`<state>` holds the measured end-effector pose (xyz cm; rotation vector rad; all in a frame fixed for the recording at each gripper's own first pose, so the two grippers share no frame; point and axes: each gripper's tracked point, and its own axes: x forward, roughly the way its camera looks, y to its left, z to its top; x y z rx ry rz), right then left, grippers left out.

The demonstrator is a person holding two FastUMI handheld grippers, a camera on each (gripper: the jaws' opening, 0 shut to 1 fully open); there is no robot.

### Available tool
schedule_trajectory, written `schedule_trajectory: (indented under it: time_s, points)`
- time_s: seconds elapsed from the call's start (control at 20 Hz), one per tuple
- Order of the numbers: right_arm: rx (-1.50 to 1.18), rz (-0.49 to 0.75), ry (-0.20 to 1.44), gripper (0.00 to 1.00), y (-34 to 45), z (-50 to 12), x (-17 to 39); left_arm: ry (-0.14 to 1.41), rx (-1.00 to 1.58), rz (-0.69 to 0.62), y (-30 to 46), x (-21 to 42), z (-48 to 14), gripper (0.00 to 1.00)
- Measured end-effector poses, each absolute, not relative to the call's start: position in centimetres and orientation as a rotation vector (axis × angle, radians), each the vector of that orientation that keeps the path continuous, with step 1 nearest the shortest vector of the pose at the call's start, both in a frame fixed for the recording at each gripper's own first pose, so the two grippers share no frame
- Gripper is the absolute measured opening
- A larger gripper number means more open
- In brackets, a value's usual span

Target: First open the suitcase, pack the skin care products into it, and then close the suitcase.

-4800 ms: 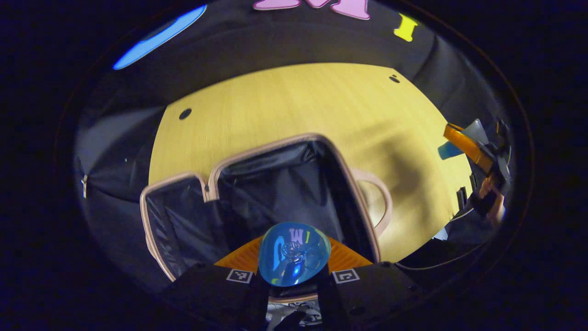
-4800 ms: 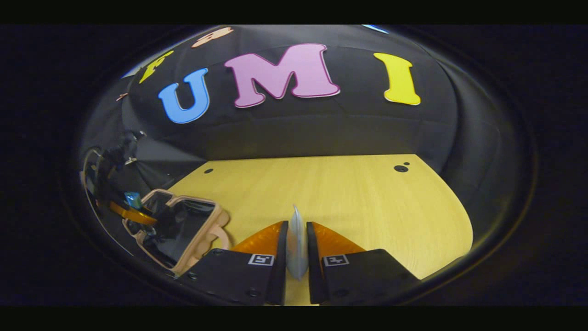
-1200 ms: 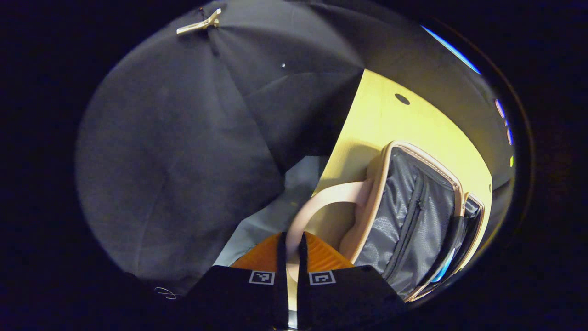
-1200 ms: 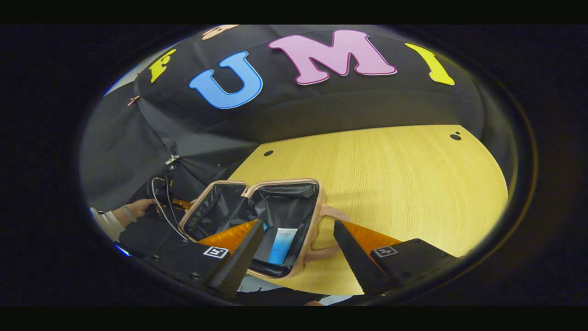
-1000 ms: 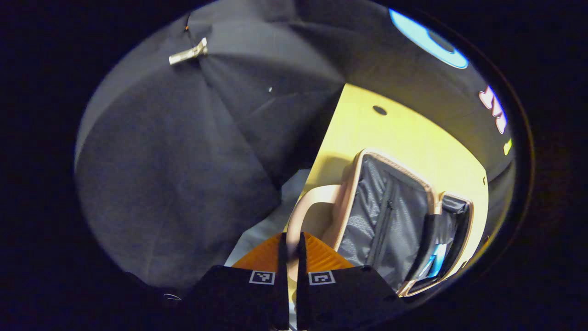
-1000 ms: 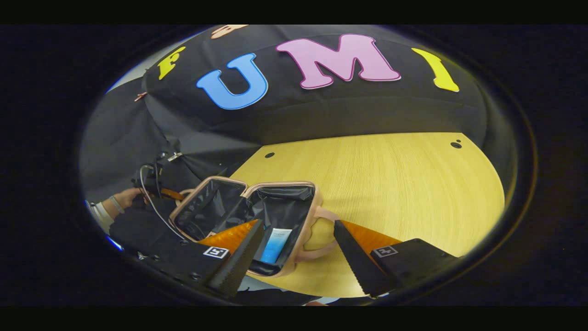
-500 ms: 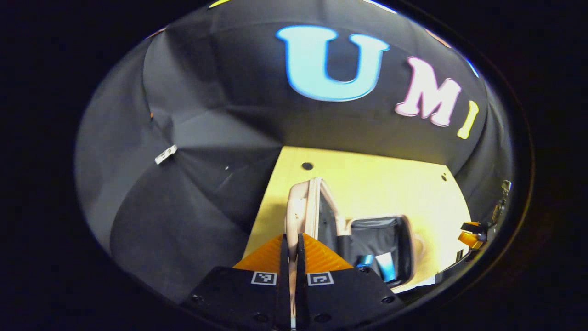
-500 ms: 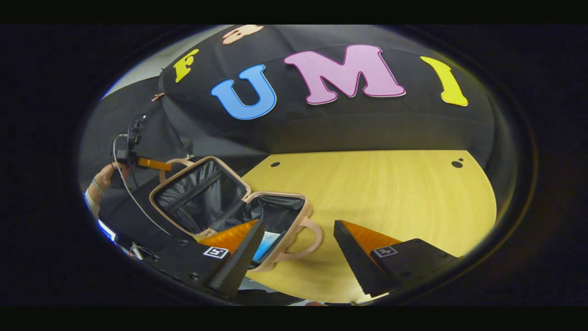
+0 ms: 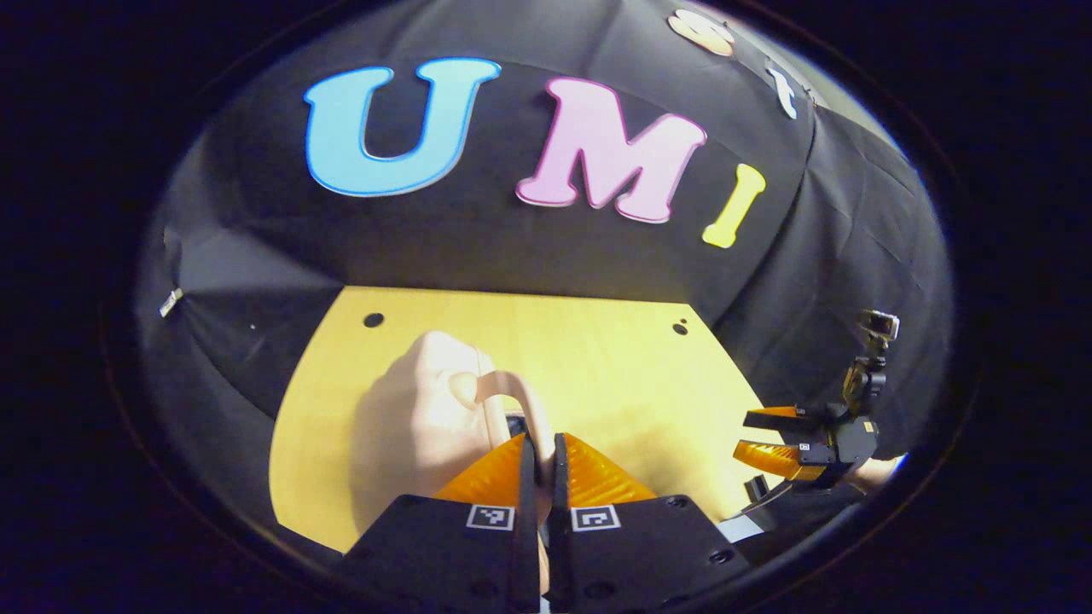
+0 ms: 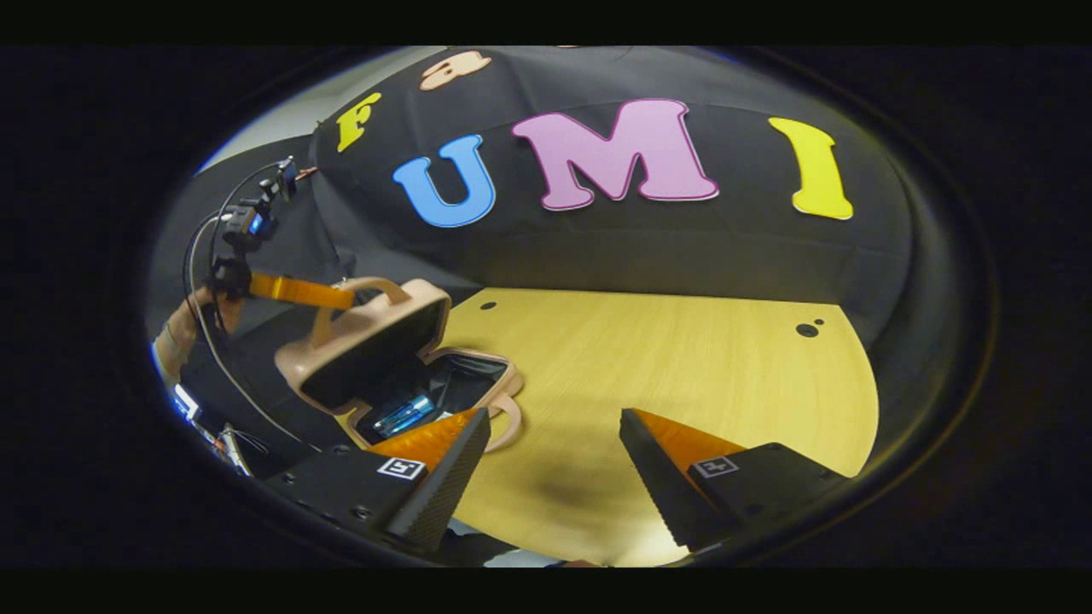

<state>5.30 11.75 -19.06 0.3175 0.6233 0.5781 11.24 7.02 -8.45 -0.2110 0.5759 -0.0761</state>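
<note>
Right gripper view: the left gripper, jaws clamped on the lid handle, has swung the lid from upright to half-closed over the suitcase at 9 o'clock. Right gripper hovers over the counter, jaws open; closing looks nearly done.

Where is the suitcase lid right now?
In the right gripper view, the pink suitcase's lid is at left, half lowered over the open base, held up by its handle in the left gripper.

The suitcase sits on the bench, its lid half down. A tube lies inside. The left claw grips the lid's handle.
</note>
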Motion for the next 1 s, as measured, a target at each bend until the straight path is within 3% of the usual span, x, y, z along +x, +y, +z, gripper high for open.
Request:
schedule_trajectory:
  time_s: [0.15, 0.35, 0.55, 0.6, 0.65, 0.75, 0.85, 0.9, 0.95, 1.0]
  points:
    - [0.315, 0.549, 0.638, 0.97, 9.2, -19.4, 5.0, 0.678, -0.191, -0.137, 2.1, 12.6, -15.9, 0.10]
    - [0.301, 0.492, 0.657, 0.98, 6.5, -20.6, 4.6, 0.746, -0.240, -0.118, 2.2, 14.7, -21.9, 0.11]
    - [0.312, 0.436, 0.656, 0.97, 5.3, -20.9, 4.1, 0.755, -0.211, -0.109, 2.3, 15.7, -24.3, 0.16]
    - [0.317, 0.423, 0.658, 0.97, 5.1, -21.0, 3.9, 0.747, -0.185, -0.098, 2.0, 15.9, -24.3, 0.23]
    - [0.317, 0.401, 0.647, 0.97, 4.7, -20.8, 3.9, 0.730, -0.148, -0.095, 2.0, 16.1, -24.1, 0.20]
    - [0.318, 0.359, 0.574, 0.98, 4.2, -19.3, 4.7, 0.676, -0.090, -0.102, 2.2, 16.5, -22.2, 0.27]
    - [0.304, 0.309, 0.513, 0.97, 2.9, -17.3, 5.7, 0.600, -0.038, -0.082, 2.6, 17.1, -19.2, 0.48]
    - [0.297, 0.284, 0.491, 0.97, 2.3, -16.4, 6.2, 0.556, 0.000, -0.055, 3.1, 17.5, -17.5, 0.75]
    - [0.293, 0.261, 0.469, 0.97, 1.7, -15.5, 6.7, 0.507, 0.045, -0.018, 3.6, 17.6, -15.3, 0.73]
    - [0.294, 0.247, 0.442, 0.97, 1.3, -14.3, 7.1, 0.450, 0.086, 0.008, 3.7, 17.6, -13.1, 0.82]
